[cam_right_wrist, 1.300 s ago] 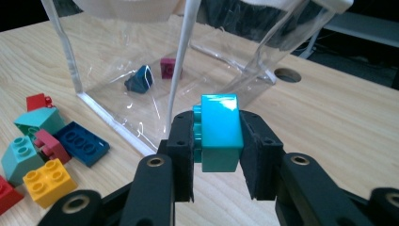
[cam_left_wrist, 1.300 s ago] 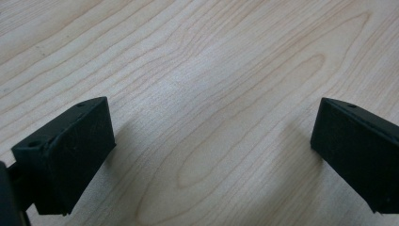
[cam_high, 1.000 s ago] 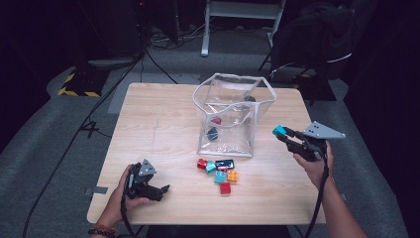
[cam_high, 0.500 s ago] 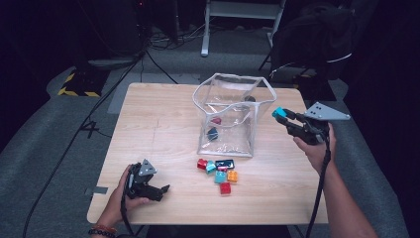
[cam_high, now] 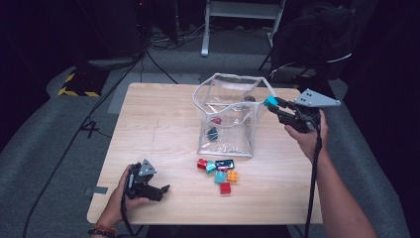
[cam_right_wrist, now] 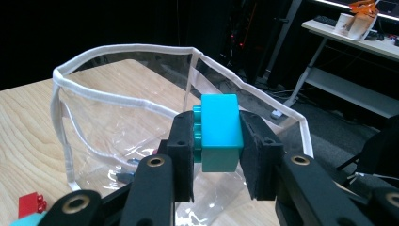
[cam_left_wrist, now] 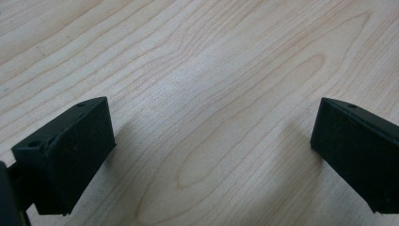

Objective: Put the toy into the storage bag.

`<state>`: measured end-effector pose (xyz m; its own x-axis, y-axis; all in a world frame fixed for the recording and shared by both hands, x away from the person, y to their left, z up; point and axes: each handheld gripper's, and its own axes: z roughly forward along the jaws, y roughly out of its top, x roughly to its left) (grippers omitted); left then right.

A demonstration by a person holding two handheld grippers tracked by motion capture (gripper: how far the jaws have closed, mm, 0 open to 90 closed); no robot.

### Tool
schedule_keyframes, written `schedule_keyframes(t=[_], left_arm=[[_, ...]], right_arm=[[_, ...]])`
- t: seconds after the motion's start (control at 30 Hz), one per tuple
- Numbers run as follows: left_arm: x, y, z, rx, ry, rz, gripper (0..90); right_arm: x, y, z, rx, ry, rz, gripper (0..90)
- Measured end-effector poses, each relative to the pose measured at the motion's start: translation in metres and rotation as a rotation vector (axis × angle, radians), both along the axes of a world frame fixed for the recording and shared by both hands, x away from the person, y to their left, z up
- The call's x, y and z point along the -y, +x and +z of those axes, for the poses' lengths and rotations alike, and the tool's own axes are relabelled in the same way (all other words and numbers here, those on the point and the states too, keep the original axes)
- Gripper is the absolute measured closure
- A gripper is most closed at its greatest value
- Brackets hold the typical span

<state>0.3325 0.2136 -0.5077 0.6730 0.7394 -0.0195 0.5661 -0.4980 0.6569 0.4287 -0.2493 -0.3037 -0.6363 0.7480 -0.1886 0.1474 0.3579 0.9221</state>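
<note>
Right tongs [cam_right_wrist: 217,155] pinching teal brick [cam_right_wrist: 219,132] at clear bag [cam_high: 228,116] rim; bag holds dark-red, teal pieces; left tongs [cam_left_wrist: 211,155] spread.

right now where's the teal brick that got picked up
In the high view the teal brick is clamped in the right gripper, raised at the right rim of the clear bag.
</note>
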Motion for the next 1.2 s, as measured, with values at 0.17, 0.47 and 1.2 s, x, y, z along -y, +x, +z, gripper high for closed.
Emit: schedule_keyframes(t=[0.17,0.47,1.2], left_arm=[[0.0,0.0,0.0,0.0,0.0,0.0,0.4],[0.0,0.0,0.0,0.0,0.0,0.0,0.4],[0.0,0.0,0.0,0.001,0.0,-0.001,0.4]], right_arm=[[-0.011,0.006,0.003,0.0,-0.006,0.008,67.8],[-0.023,0.018,0.001,-0.014,-0.011,0.006,67.8],[-0.037,0.048,-0.007,-0.06,-0.021,-0.042,67.7]])
